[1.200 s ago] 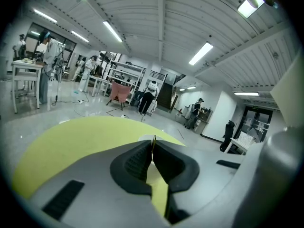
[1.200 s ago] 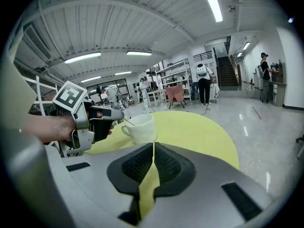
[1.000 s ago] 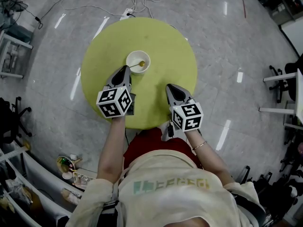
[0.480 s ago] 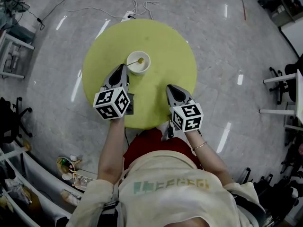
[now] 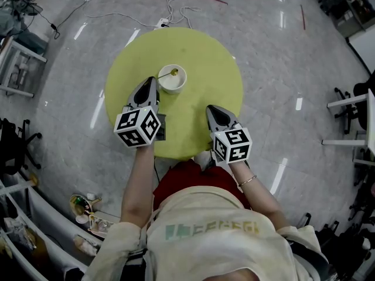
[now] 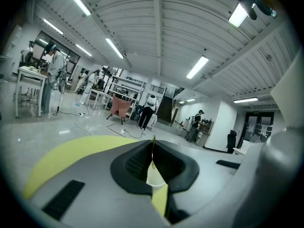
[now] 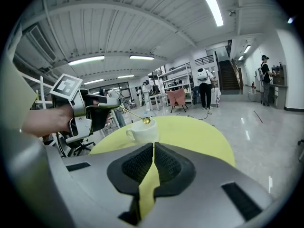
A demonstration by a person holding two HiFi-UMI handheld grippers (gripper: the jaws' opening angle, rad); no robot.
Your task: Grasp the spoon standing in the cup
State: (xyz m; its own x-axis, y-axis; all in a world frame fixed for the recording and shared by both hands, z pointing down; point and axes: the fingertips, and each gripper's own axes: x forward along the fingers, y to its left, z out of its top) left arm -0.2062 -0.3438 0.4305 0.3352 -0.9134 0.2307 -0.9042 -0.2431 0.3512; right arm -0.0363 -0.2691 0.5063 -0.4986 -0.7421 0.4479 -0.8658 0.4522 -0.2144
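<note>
**Spoon** (image 5: 168, 74): gold, thin-handled. The handle is clamped between the jaws of my left gripper (image 5: 154, 82). From there it slants to its bowl end, which sits at the mouth of the cup (image 5: 176, 88). The right gripper view shows the bowl end at rim level over the opening; I cannot tell whether it touches the cup. In the left gripper view the handle is a thin upright line pinched where my two jaws meet.

**Cup**: white, with a side handle, upright on the worktop (image 5: 205, 57). It stands in the half farther from me, left of the middle and just ahead of my left gripper's tips.

**Left gripper**: clenched on the spoon handle and pointing away from me toward the cup, over the worktop's left part. Its marker cube (image 5: 138, 127) faces the head camera. My left hand (image 7: 42, 120) holds its body.

**Right gripper** (image 5: 212, 109): jaws pressed together with nothing between them. A sliver of worktop shows through the gap lower down. It is over the worktop's near right part, pointing away from me, well apart from cup and spoon.

**Worktop**: round, yellow-green.

**Floor** (image 5: 281, 69): grey and glossy, streaked with light reflections. Cables (image 5: 173, 4) lie on it beyond the worktop's far edge.
</note>
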